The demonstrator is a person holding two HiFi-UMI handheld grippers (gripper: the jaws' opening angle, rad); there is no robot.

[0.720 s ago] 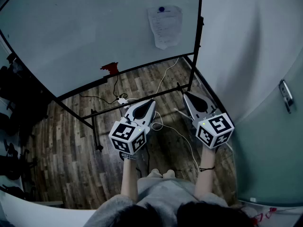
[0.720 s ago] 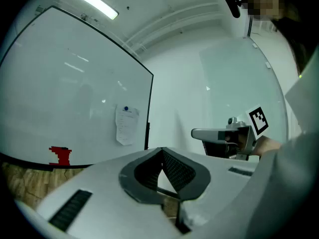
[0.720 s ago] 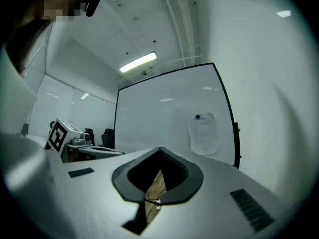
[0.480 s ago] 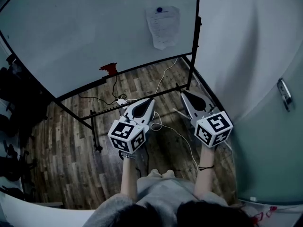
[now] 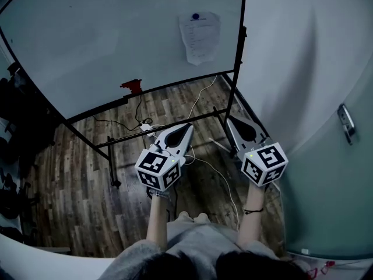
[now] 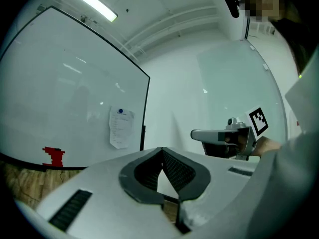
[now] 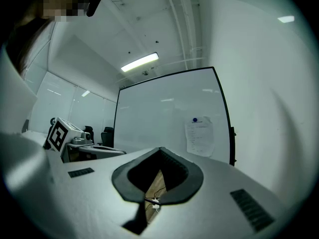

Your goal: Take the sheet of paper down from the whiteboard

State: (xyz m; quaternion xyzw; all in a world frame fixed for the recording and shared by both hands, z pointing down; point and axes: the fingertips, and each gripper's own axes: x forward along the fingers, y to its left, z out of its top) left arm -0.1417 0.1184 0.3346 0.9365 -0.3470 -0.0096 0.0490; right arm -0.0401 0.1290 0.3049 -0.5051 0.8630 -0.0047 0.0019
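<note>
A white printed sheet of paper [image 5: 200, 37] hangs near the right edge of the whiteboard [image 5: 105, 45], pinned at its top by a small blue magnet [image 5: 195, 16]. The sheet shows too in the left gripper view [image 6: 121, 128] and the right gripper view [image 7: 199, 136]. My left gripper [image 5: 187, 126] and right gripper [image 5: 229, 120] are held level, well short of the board and below the sheet. Both are shut with nothing between their tips. In the left gripper view the left gripper [image 6: 162, 149] has the right gripper [image 6: 199, 134] to its right.
The whiteboard stands on a black frame [image 5: 175, 123] over a wooden floor [image 5: 70, 168]. A red object [image 5: 131, 86] sits on its tray rail. White cables [image 5: 204, 156] trail across the floor. A white wall [image 5: 291, 57] is at the right, and a door with a handle [image 5: 345, 123].
The whole view has shifted slightly: the board and sheet sit a little further up and left. Both grippers stay shut and keep their places side by side.
</note>
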